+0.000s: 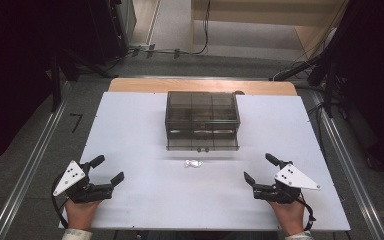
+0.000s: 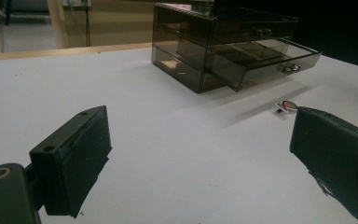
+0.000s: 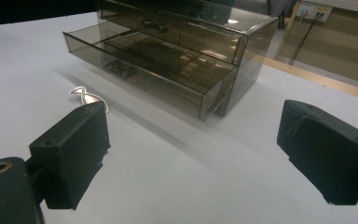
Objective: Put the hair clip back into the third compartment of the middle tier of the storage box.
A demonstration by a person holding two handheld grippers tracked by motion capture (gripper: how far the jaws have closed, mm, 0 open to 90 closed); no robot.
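Left gripper (image 1: 110, 170) and right gripper (image 1: 260, 167) resting low on the white table (image 1: 145, 200), well apart, jaws spread wide, gripping nothing. Small clear trinket (image 1: 193, 163) lying between them, just before the smoky drawer box (image 1: 202, 117), lower drawer (image 1: 202, 142) pulled out.

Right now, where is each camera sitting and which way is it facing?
High view: above the person's side, looking forward and down at the white table; both hands, left hand-held gripper and right hand-held gripper show.
Left gripper view: low on the left hand-held gripper, facing the drawer box; two open jaws show.
Right gripper view: likewise, from the other side.
Shared: drawer box with lower drawer open, small clip.
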